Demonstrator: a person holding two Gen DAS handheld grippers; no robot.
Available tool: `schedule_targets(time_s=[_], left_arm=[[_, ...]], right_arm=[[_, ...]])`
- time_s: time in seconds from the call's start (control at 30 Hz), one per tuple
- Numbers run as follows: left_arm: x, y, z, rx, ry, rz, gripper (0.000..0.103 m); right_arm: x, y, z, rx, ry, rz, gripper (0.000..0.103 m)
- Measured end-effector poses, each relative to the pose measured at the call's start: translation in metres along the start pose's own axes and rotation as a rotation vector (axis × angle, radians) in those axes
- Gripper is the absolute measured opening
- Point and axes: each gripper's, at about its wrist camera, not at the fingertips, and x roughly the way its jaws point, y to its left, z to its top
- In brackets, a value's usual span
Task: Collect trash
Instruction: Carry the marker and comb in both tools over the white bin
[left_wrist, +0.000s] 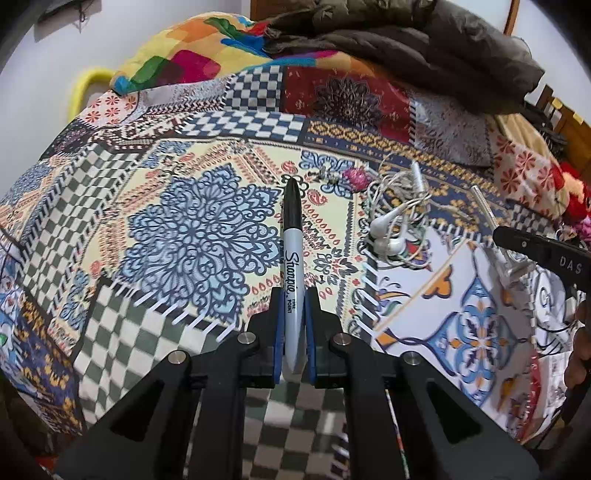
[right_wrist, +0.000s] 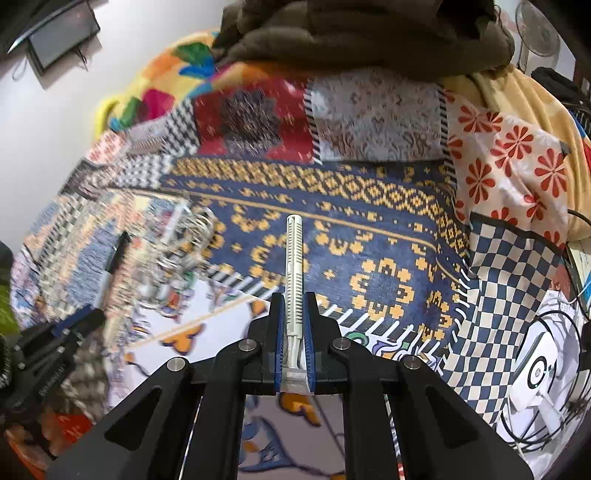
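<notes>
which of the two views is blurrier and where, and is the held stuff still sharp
Right wrist view: motion blur smears its left side, the earphones and left gripper included, yet the white ridged stick in the right gripper stays crisp. Left wrist view: sharp throughout, marker lettering readable in the left gripper; both bend the bedspread at the edges.

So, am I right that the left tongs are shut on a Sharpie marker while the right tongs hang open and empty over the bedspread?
Not quite: the right tongs are shut on a white ribbed plastic piece, as the right wrist view shows. The left tongs do grip the Sharpie marker.
</notes>
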Motion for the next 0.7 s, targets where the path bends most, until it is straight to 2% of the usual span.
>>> schedule_targets(time_s=[0.27, 0.43, 0.7], left_arm=[[-0.080, -0.004, -0.006, 0.019, -0.098, -0.016, 0.009], [-0.146, -0.004, -0.015, 0.021, -0.164, -0.016, 0.009], [-0.237, 0.002, -0.044, -0.008, -0.258, 0.006, 0.009]], right_arm=[[-0.067, 0.023, -0.003, -0.055, -0.087, 0.040, 0.009], [-0.112, 0.040, -0.007, -0.071, -0.137, 0.080, 0.009], [-0.193, 0.097, -0.030, -0.172, -0.235, 0.133, 0.009]])
